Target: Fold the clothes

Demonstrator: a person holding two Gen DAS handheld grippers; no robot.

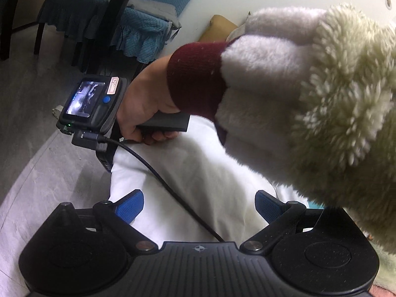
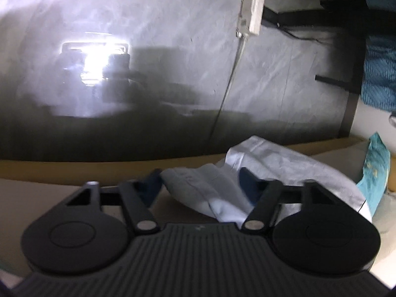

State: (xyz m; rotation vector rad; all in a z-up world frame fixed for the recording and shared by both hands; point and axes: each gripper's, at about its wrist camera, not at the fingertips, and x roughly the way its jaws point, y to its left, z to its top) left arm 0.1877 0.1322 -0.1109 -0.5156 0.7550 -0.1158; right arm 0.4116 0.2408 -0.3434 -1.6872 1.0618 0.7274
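Two grippers: both are mine, one in each hand, working over one pale garment.
Floor (image 2: 148, 37): grey and glossy, far beyond my right fingers, with a bright glare on it.
White garment (image 1: 188, 173): it spreads ahead of and under my left fingers, and in the right view the same cloth (image 2: 284, 165) bunches up between and past my right fingers, on a tan surface (image 2: 74, 165).
Fleece sleeve (image 1: 334, 94): my right arm's sleeve, crossing above and to the right of my left fingers.
Right hand (image 1: 146, 104): ahead of my left fingers, wrapped round the handle of the other gripper.
Left gripper (image 1: 199, 206): fingers spread wide, holding nothing, cloth lying in the gap.
Right gripper (image 2: 200, 183): fingers stand apart with a hem of the garment draped across them; I cannot tell whether any of it is actually pinched.
Black cable (image 1: 158, 173): trails from the right gripper across the cloth towards my left fingers.
Step in hand: I judge this an early fold, with the garment crumpled rather than flat.
Next move: probably closing my left fingers on an edge so both sides can lift together, clear of the cable.
Containers: none that I can see.
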